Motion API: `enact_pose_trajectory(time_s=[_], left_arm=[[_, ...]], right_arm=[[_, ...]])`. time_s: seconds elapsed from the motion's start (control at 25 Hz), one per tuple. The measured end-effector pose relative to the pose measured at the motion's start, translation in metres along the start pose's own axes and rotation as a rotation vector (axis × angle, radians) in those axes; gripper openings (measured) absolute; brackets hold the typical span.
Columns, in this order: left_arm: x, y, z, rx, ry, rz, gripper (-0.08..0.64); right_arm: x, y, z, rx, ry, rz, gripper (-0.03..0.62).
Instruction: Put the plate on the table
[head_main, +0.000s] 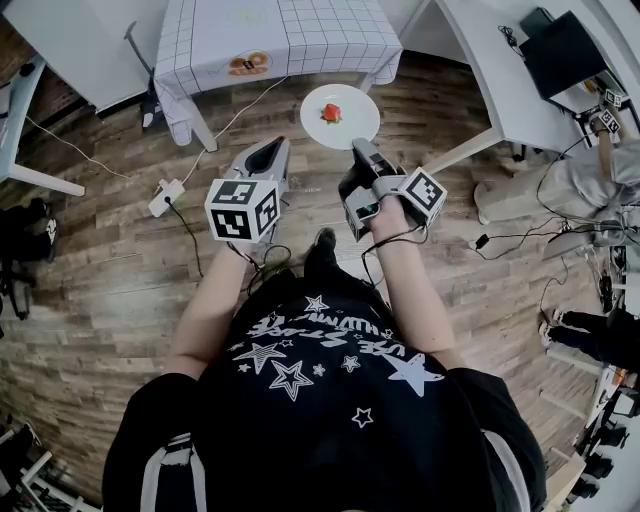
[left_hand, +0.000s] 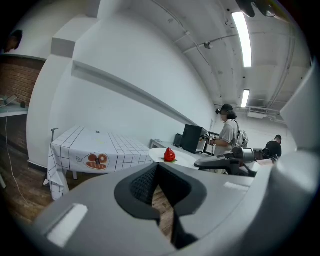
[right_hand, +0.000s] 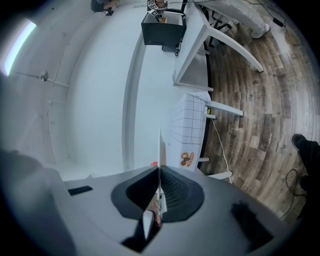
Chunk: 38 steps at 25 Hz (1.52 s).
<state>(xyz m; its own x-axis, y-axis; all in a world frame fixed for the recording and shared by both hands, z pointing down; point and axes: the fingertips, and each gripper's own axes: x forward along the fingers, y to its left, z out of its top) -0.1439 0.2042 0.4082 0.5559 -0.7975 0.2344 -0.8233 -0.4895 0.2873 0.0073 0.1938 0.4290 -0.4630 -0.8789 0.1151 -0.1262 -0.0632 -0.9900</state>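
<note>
A white plate (head_main: 346, 128) with a red strawberry (head_main: 331, 113) on it hangs level above the wooden floor. My right gripper (head_main: 358, 152) is shut on its near rim. In the right gripper view the plate (right_hand: 159, 145) shows edge-on between the jaws. My left gripper (head_main: 274, 150) is beside it on the left, shut and holding nothing. From the left gripper view the plate (left_hand: 186, 159) and strawberry (left_hand: 169, 155) sit just past the jaws. The table (head_main: 300, 30), under a white checked cloth, stands ahead of the plate.
A long white desk (head_main: 500, 70) with a black box (head_main: 560, 50) runs along the right. A power strip (head_main: 165, 195) and cables lie on the floor at left. A person (left_hand: 230, 135) stands by the desk.
</note>
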Motion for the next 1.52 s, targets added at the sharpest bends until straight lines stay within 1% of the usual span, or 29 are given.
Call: enact_pose_trajectory(time_s=[0.16, 0.36, 0.56, 0.68, 0.8, 1.0, 1.28, 1.52], left_arm=[[0.000, 0.000, -0.001, -0.001, 0.005, -0.002, 0.009], [0.001, 0.001, -0.006, 0.000, 0.018, 0.008, 0.009], [0.006, 0.011, -0.011, -0.015, 0.033, 0.032, 0.009], [0.020, 0.017, -0.008, -0.013, 0.038, 0.046, 0.009], [0.041, 0.022, 0.000, 0.003, 0.039, 0.053, 0.009], [0.088, 0.039, 0.017, 0.011, 0.038, 0.074, 0.009], [0.164, 0.057, 0.052, 0.021, 0.026, 0.097, 0.009], [0.220, 0.061, 0.072, 0.018, 0.022, 0.118, 0.009]], right_arm=[[-0.001, -0.001, -0.001, 0.008, 0.001, -0.004, 0.020], [0.000, -0.006, 0.000, 0.010, 0.015, 0.012, 0.020], [0.010, -0.015, 0.012, 0.023, 0.013, -0.013, 0.020], [0.025, -0.017, 0.024, 0.008, 0.034, -0.003, 0.020], [0.044, -0.018, 0.042, 0.003, 0.047, 0.003, 0.020], [0.089, -0.017, 0.083, 0.004, 0.058, 0.010, 0.020], [0.150, 0.000, 0.146, -0.015, 0.079, 0.030, 0.020], [0.184, 0.002, 0.195, -0.035, 0.104, 0.028, 0.020]])
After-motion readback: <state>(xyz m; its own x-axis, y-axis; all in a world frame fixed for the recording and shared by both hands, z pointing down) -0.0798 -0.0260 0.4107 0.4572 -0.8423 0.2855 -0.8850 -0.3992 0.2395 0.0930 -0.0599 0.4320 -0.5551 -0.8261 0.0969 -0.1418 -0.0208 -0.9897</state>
